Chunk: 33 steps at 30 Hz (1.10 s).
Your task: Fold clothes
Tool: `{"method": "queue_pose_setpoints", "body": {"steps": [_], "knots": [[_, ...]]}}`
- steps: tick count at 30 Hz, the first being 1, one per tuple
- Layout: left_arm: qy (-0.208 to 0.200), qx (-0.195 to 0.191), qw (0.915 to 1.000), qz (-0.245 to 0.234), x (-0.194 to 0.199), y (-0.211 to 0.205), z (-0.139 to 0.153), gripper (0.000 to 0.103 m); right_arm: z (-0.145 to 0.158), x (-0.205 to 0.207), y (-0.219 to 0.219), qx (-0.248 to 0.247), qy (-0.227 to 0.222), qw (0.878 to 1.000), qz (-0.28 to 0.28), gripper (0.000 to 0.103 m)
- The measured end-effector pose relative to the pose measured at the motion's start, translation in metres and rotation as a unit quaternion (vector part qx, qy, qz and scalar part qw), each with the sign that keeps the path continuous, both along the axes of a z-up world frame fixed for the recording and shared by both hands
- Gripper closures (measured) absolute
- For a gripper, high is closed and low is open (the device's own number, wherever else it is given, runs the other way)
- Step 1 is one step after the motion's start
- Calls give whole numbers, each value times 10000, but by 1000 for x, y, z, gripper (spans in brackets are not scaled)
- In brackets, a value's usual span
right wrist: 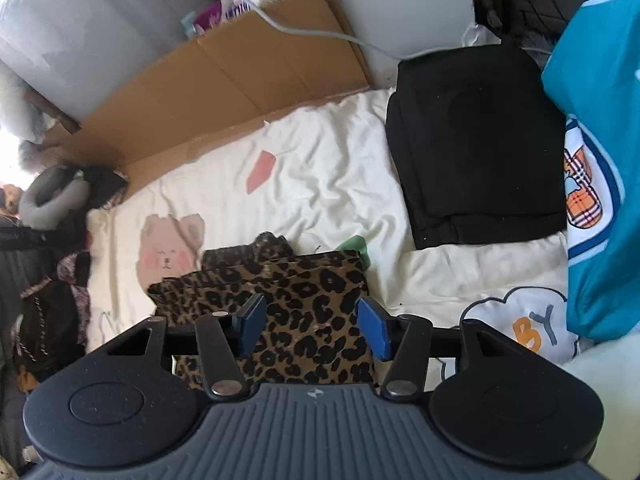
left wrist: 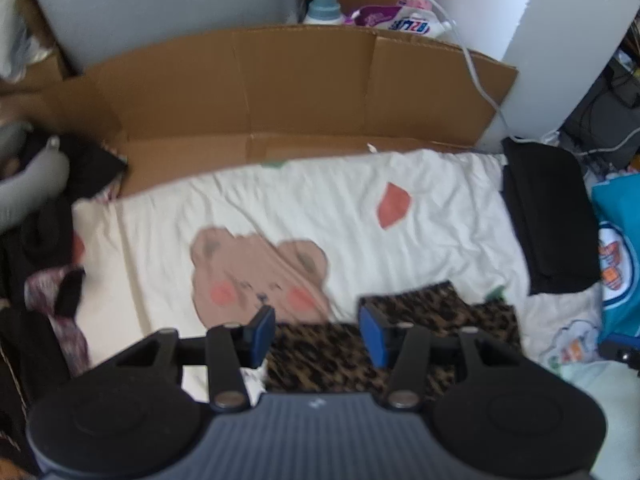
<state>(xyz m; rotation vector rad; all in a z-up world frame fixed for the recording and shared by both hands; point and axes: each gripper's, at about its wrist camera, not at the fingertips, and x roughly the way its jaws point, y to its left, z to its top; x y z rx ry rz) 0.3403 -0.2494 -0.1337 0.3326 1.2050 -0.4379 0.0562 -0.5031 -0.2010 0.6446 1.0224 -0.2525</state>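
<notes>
1. Landmark: the cream bedsheet point(left wrist: 304, 208), wrinkled, printed with a brown bear face point(left wrist: 256, 276) and a red leaf shape point(left wrist: 394, 205).
2. Far edge of the sheet: a flattened cardboard panel point(left wrist: 304, 80) stands against it, with a white cable point(left wrist: 476, 72) trailing across the panel's right end.
3. Right edge of the sheet: a folded black garment point(right wrist: 480, 148) lies flat on it; a teal printed cloth point(right wrist: 600, 120) lies just beyond that garment.
4. Left edge of the sheet: a heap of dark clothes point(left wrist: 44, 240) and a grey cushion point(right wrist: 52, 200) crowd the border.
5. Open room: the middle of the sheet, between the bear print and the black garment, shows bare fabric.
6. Task item: a leopard-print garment point(right wrist: 288, 292) lies on the near part of the sheet, right of the bear print, folded into a compact stack with layered edges showing at its far side.
7. Left gripper point(left wrist: 316, 334): blue pads spread apart over the leopard print, gripping nothing.
8. Right gripper point(right wrist: 310, 328): pads likewise spread apart above the same garment; whether they touch it cannot be told.
</notes>
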Motion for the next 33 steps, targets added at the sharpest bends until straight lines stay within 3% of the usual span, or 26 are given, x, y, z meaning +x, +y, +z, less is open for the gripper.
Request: {"method": "queue_pose_setpoints", "body": {"steps": [5,10,18,22,25,27,30,33], "knots": [[-75,79,9998,184,19,22,-31,53,-1,24,-2,-396,392,9977,374,45],[-42,118,9989,461,12,50,-74,53,5,28,-5,-669,392,9949,644,45],[141,626,9977,202,-23,66,-133,55,-31,21,4,-255,430,9972,563,45],[304,286,9990,149,-45,62,-147,54,-55,22,15,-372,607,9951,688,45],[169,138,9996,153,-54,63,-153,54,-69,22,11,-305,562,9968,474,45],[32,-59,9998,201,-57,69,-154,54,-77,20,-1,83,315,9994,140,45],[-159,-427,9984,322,-59,83,-156,55,-86,18,-8,246,74,9997,-41,45],[-373,-654,9964,380,-59,94,-161,55,-96,21,3,-217,-34,9993,287,45]]}}
